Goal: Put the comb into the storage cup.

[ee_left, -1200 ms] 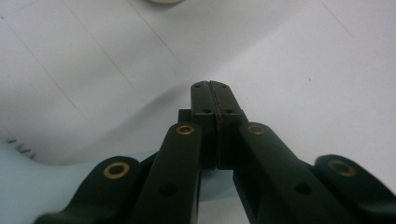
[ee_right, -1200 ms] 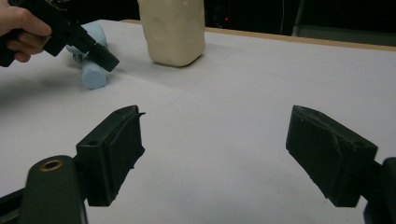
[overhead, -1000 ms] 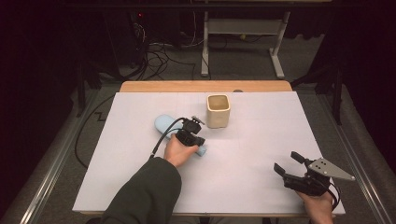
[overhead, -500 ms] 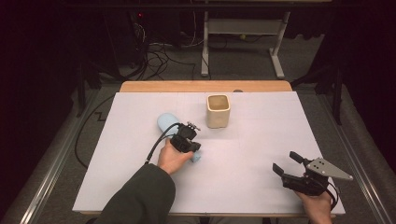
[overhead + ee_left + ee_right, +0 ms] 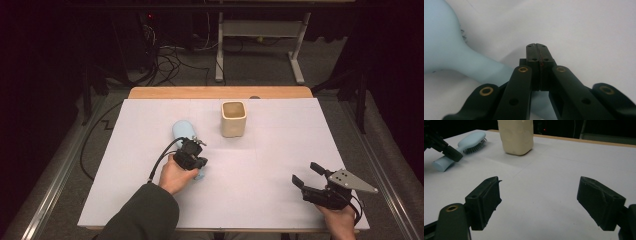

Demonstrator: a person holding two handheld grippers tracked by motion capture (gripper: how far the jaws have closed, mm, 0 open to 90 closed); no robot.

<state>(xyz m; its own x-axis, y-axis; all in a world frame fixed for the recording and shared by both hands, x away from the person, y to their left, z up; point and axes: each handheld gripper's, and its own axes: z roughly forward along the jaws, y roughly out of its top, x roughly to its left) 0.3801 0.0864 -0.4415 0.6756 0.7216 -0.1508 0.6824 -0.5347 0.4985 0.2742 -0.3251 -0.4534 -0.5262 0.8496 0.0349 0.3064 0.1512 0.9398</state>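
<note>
Pale-blue brush (image 5: 183, 131), bristles sideways, lies flat with its handle just beside the clenched, empty left gripper (image 5: 196, 161); right gripper (image 5: 306, 175) released.

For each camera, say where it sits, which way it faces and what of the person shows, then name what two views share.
High view: above the person's side, facing forward and down on the table; both forearms, left claw and right claw show.
Left gripper view: on the left claw, looking along its shut jaws beside the brush.
Right gripper view: on the right claw, looking low across the table at the cup; jaws open.
Shared: brush and cup show in both high and right gripper views.
</note>
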